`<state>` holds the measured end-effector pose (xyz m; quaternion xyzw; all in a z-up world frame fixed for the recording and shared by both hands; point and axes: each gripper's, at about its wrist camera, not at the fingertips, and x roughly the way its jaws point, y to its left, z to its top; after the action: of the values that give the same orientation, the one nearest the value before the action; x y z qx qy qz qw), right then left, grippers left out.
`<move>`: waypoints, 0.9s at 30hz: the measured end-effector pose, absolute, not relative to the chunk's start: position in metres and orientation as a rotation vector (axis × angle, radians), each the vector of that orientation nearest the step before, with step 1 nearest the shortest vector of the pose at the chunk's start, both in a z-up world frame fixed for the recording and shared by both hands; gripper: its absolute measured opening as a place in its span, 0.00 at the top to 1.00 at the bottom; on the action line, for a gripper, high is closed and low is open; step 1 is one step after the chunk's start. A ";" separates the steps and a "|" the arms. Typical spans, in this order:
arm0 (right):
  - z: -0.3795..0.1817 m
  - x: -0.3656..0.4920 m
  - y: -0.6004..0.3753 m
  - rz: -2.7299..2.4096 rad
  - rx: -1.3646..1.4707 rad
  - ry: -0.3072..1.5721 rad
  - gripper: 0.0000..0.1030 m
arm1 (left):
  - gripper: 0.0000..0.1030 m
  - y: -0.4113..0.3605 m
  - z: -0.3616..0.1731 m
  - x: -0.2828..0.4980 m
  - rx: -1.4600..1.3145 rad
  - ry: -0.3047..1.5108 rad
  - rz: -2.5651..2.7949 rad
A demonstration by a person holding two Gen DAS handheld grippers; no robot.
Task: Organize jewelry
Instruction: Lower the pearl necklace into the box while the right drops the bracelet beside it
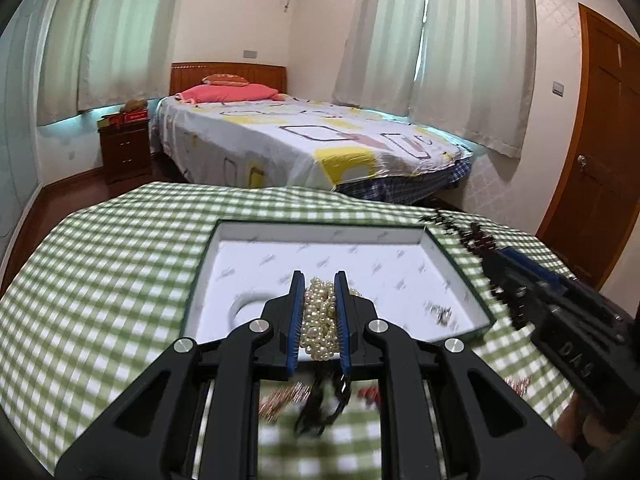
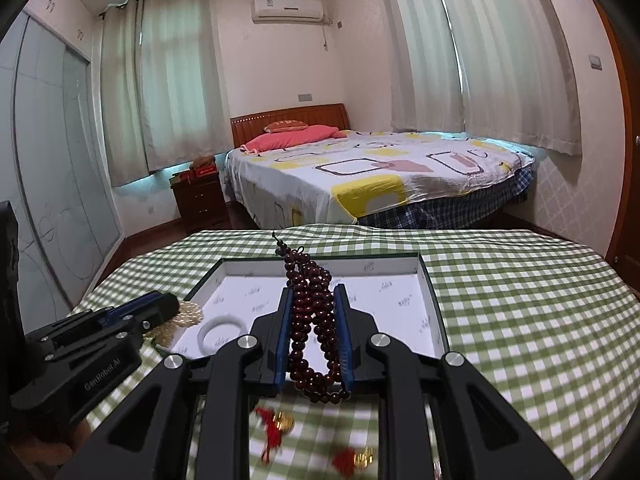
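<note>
A white-lined jewelry tray (image 1: 224, 236) with a dark green rim lies on the green checked tablecloth; it also shows in the right wrist view (image 2: 430, 280). My left gripper (image 1: 319, 280) is shut on a bundle of pearl necklace (image 1: 319, 316) over the tray's near edge. My right gripper (image 2: 311, 292) is shut on a dark red bead string (image 2: 306, 304), held above the tray's near side. The right gripper and its beads also show at the right of the left wrist view (image 1: 480, 240). A white bangle (image 2: 222, 330) lies in the tray. A small silver piece (image 1: 440, 314) lies in the tray's right corner.
Red-tasselled gold charms (image 2: 280, 420) (image 2: 358, 456) lie on the cloth near me. A dark strand (image 1: 320, 404) and rose-gold pieces (image 1: 280, 398) lie below the left gripper. A bed (image 1: 304, 144), nightstand (image 1: 124, 148) and door (image 1: 600, 152) stand beyond the table.
</note>
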<state>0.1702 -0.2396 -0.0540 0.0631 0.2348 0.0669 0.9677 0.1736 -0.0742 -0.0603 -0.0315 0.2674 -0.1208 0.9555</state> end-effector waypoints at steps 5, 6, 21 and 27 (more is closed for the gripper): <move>-0.067 0.201 -0.243 0.115 0.134 0.508 0.80 | 0.85 -0.094 -0.073 0.215 -0.048 0.589 -0.249; -0.072 0.206 -0.244 0.111 0.134 0.520 0.80 | 0.85 -0.096 -0.078 0.223 -0.047 0.603 -0.247; -0.131 0.262 -0.246 0.107 0.156 0.766 0.79 | 0.85 -0.114 -0.143 0.286 -0.009 0.830 -0.226; -0.138 0.267 -0.251 0.123 0.166 0.805 0.77 | 0.81 -0.114 -0.147 0.287 -0.022 0.853 -0.230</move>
<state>0.2674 -0.2507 -0.1376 0.0806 0.3909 0.0597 0.9149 0.2873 -0.1137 -0.1466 -0.0107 0.4125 -0.1112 0.9041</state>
